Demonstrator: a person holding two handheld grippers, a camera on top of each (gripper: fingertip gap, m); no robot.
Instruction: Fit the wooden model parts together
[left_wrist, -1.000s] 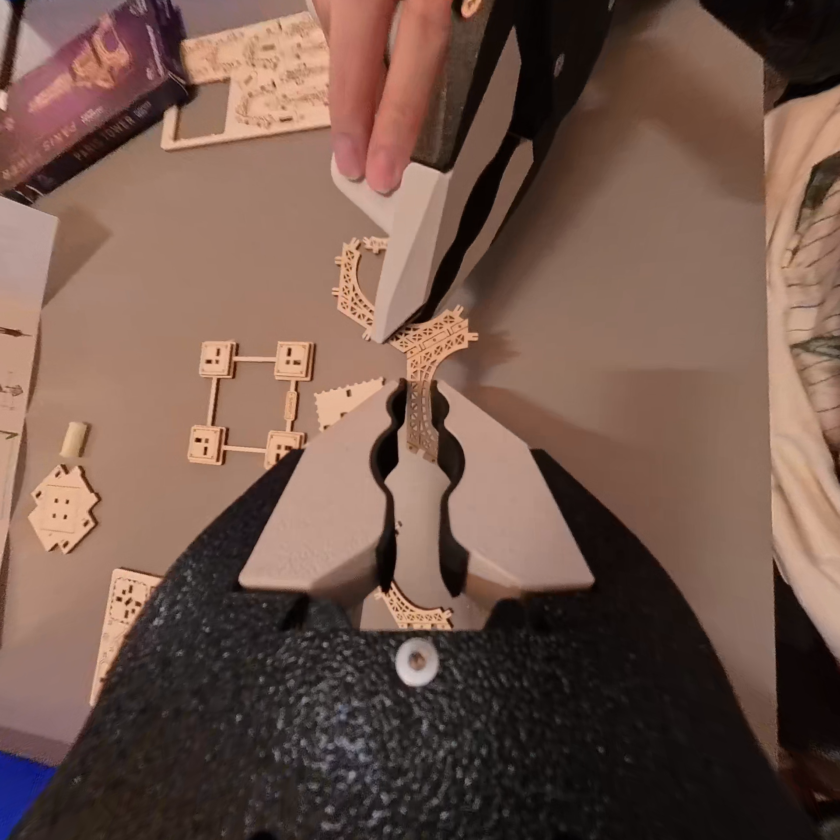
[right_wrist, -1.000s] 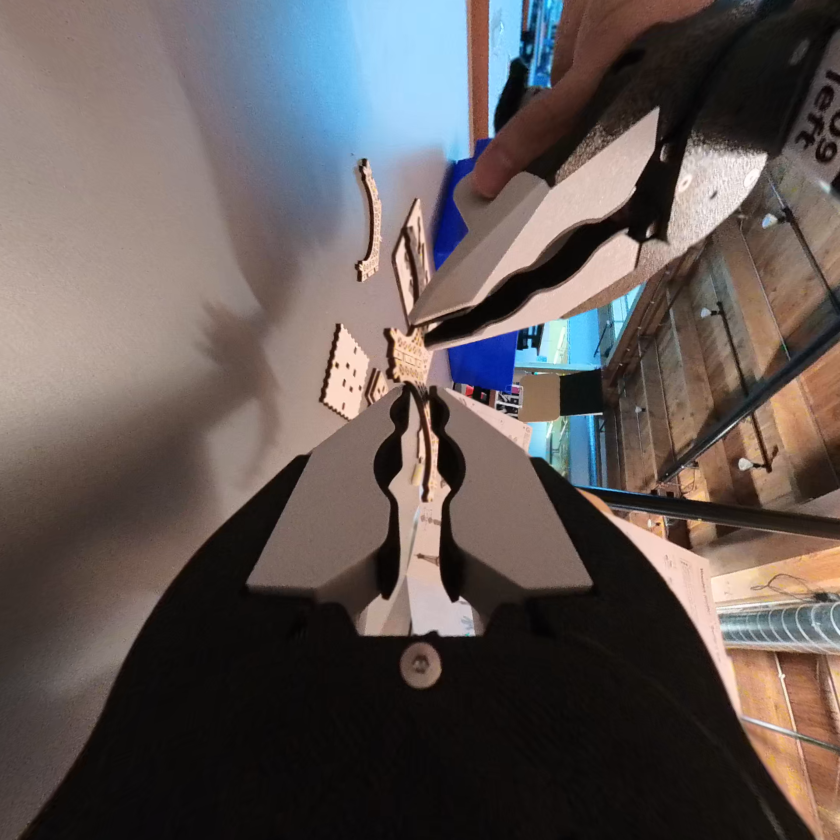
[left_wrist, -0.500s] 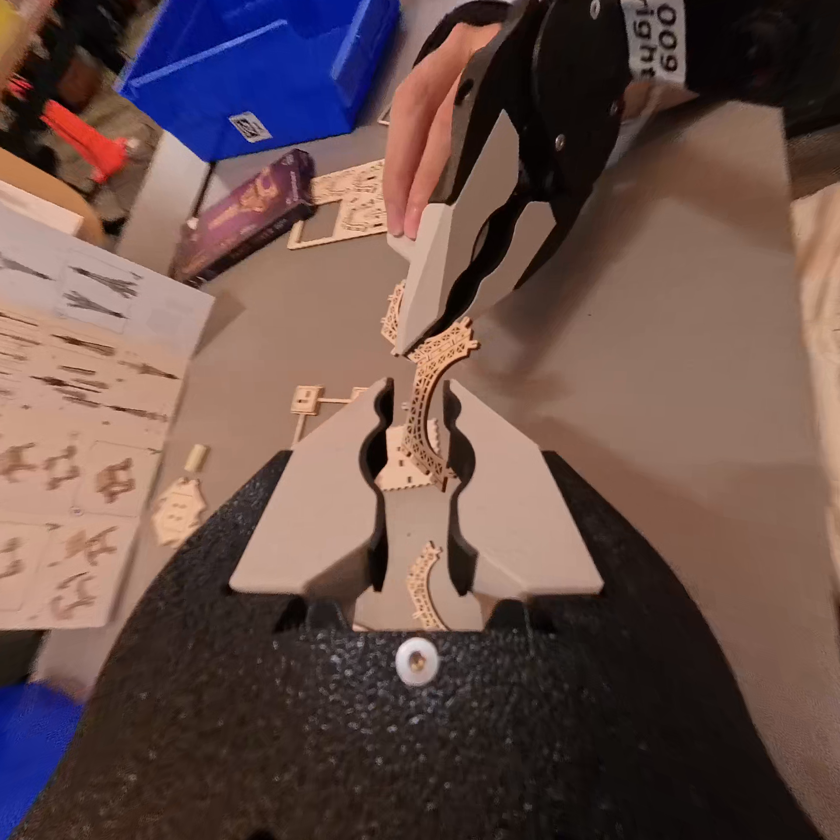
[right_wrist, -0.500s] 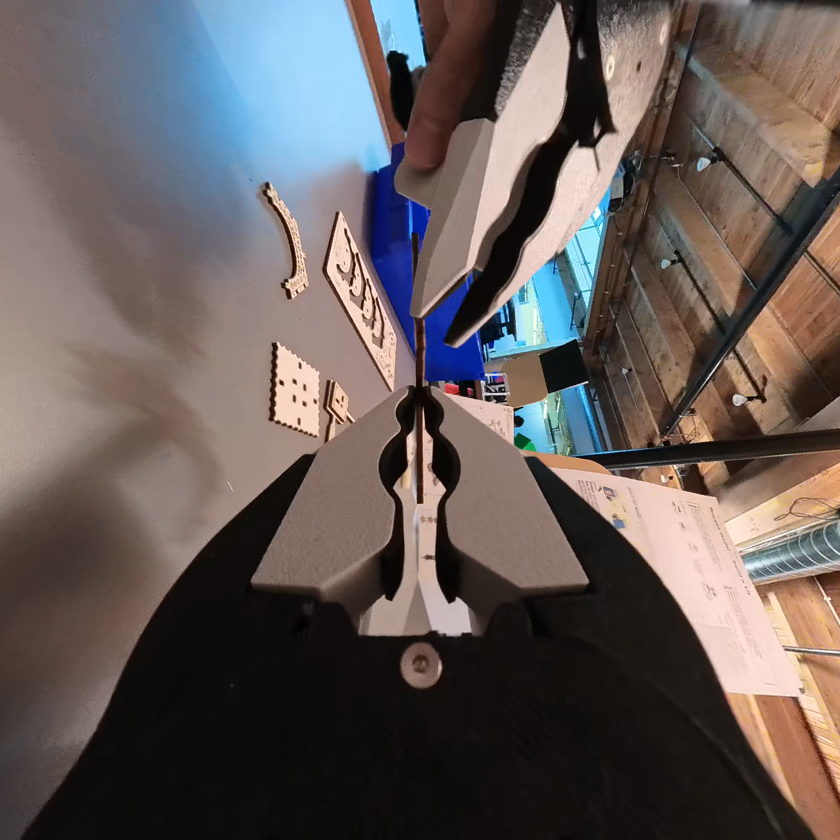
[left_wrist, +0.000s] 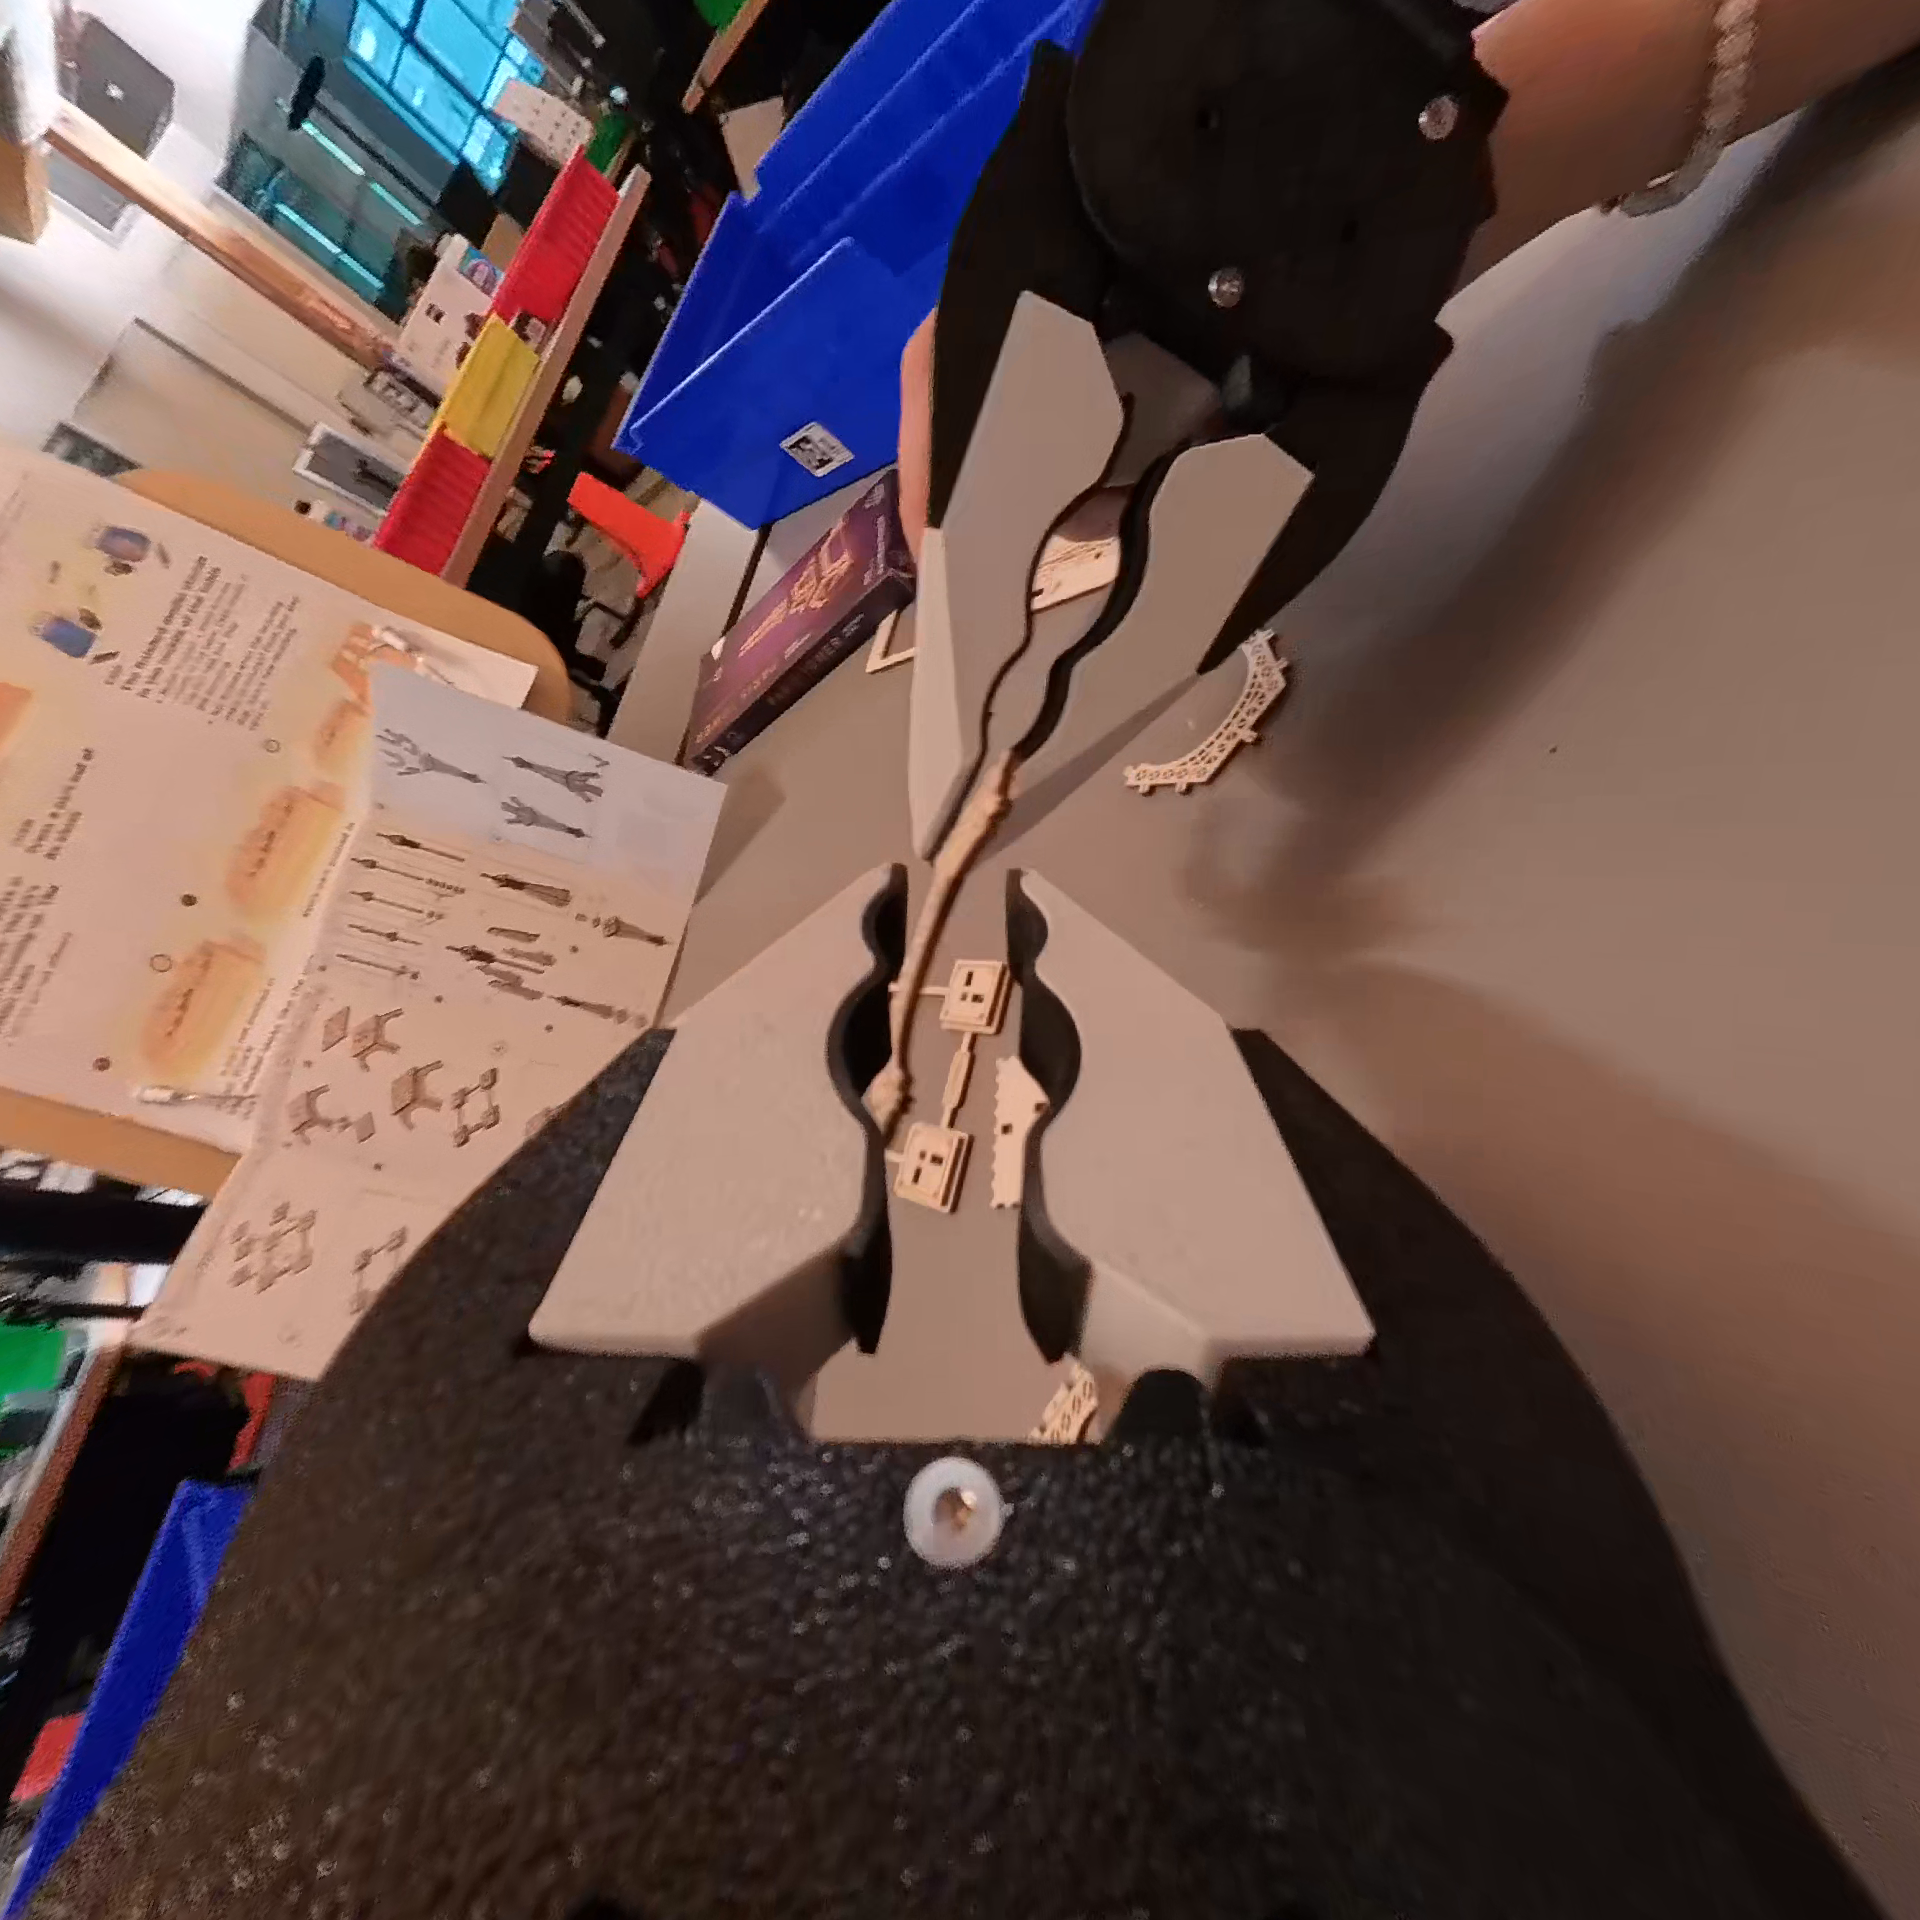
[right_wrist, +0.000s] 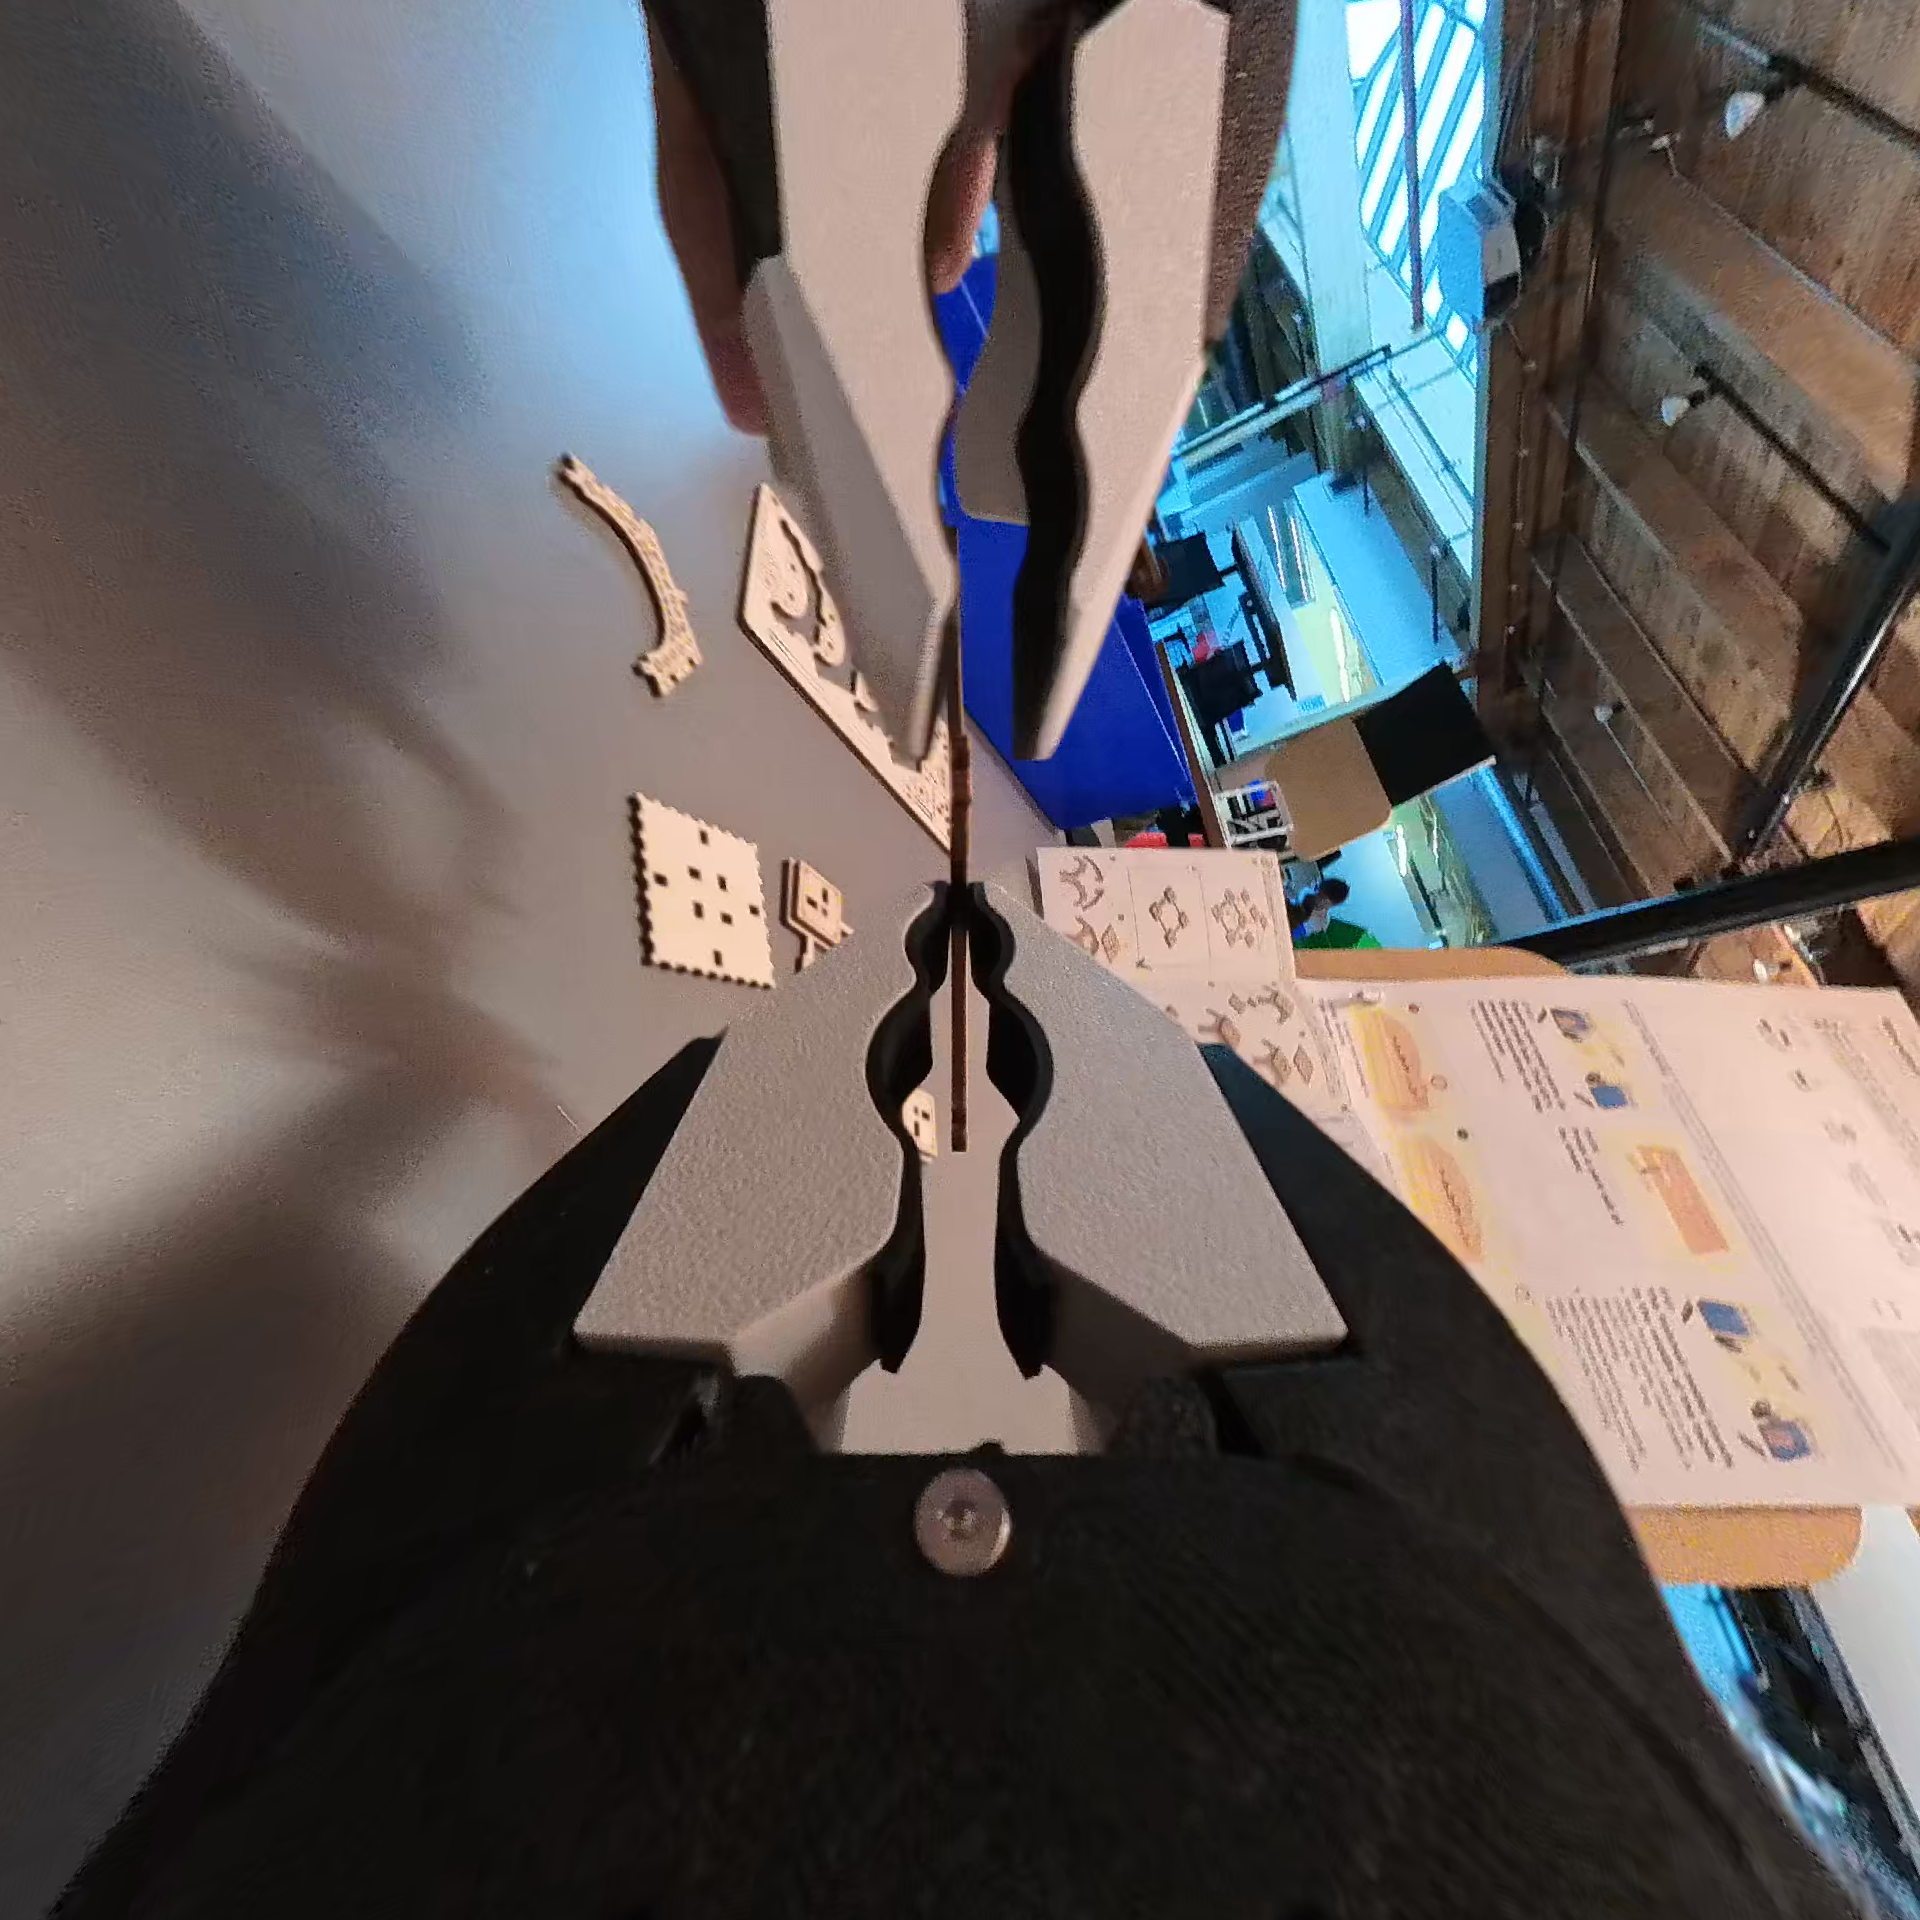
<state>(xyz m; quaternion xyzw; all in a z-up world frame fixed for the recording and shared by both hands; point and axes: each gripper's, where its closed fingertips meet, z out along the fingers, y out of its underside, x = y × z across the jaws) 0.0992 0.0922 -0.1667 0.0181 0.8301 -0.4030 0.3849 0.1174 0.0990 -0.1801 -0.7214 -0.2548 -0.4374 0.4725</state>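
A thin curved wooden lattice part (left_wrist: 935, 935) hangs above the grey table (left_wrist: 1558, 935), seen almost edge-on. My right gripper (right_wrist: 958, 894) is shut on one end of it; the gripper also shows at the top of the left wrist view (left_wrist: 961, 821). In the right wrist view the part (right_wrist: 957, 1039) is a dark thin strip between the fingers. My left gripper (left_wrist: 954, 883) is open, and the part's free end runs down through its gap beside the left finger. The left gripper shows from the right wrist view (right_wrist: 982, 738), jaws apart around the part's top.
On the table lie a square frame part (left_wrist: 961, 1081), a toothed square plate (right_wrist: 707, 894), a curved lattice part (left_wrist: 1216, 727), a part sheet (right_wrist: 810, 623) and another curved piece (left_wrist: 1070, 1403). Instruction sheets (left_wrist: 416, 935), a purple box (left_wrist: 800, 634) and a blue bin (left_wrist: 831, 260) stand on the left.
My left gripper has opened and let go of the lattice part, which the right gripper still holds. Both grippers have tilted up from the table and turned, so the part now shows edge-on.
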